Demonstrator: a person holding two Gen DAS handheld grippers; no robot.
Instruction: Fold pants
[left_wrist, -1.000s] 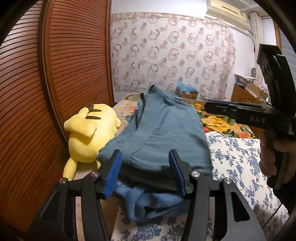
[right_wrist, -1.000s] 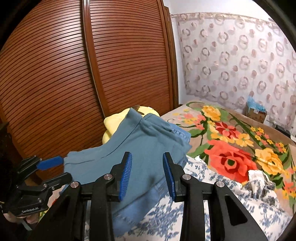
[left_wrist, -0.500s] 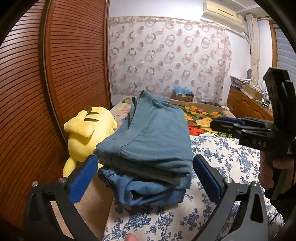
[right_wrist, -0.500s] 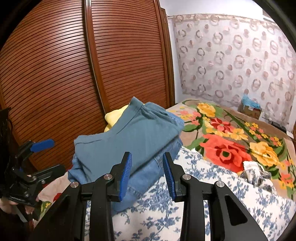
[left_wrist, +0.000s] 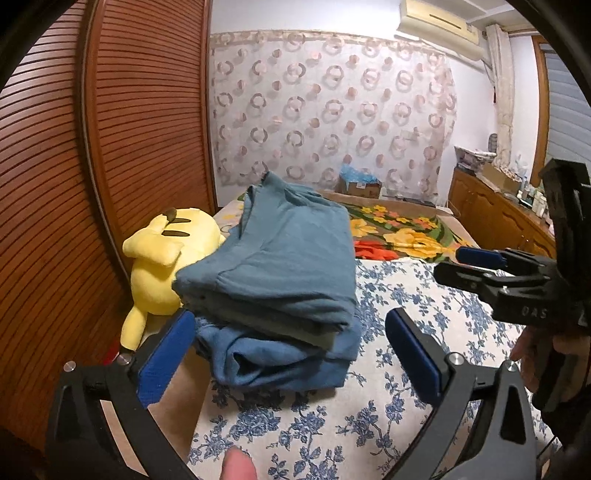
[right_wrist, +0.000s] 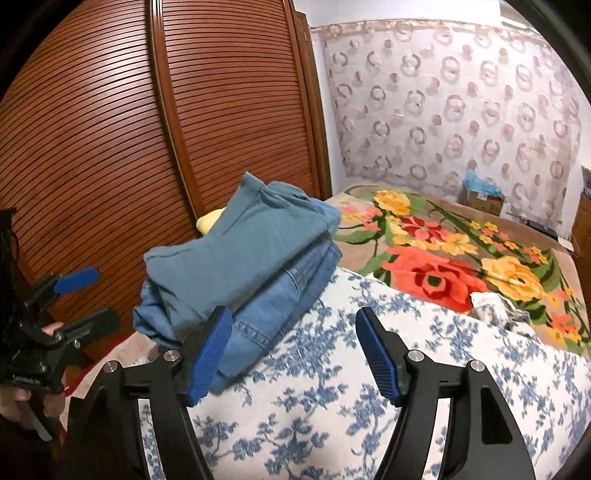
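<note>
The folded blue pants (left_wrist: 280, 273) lie in a stack on the blue-flowered sheet (left_wrist: 406, 306) near the bed's left edge; they also show in the right wrist view (right_wrist: 243, 273). My left gripper (left_wrist: 288, 347) is open and empty, just in front of the stack, not touching it. My right gripper (right_wrist: 295, 347) is open and empty, to the right of the stack. Each gripper shows in the other's view: the right one (left_wrist: 476, 262) and the left one (right_wrist: 79, 295).
A yellow plush toy (left_wrist: 162, 258) lies left of the pants against the brown slatted wardrobe doors (right_wrist: 147, 147). A flowered blanket (right_wrist: 443, 258) covers the far bed. A cardboard box (left_wrist: 358, 184) stands by the curtain. A wooden cabinet (left_wrist: 495, 214) stands at the right.
Both grippers opened and let go of the pants, which now rest on the bed. Both grippers drew back from the stack.
</note>
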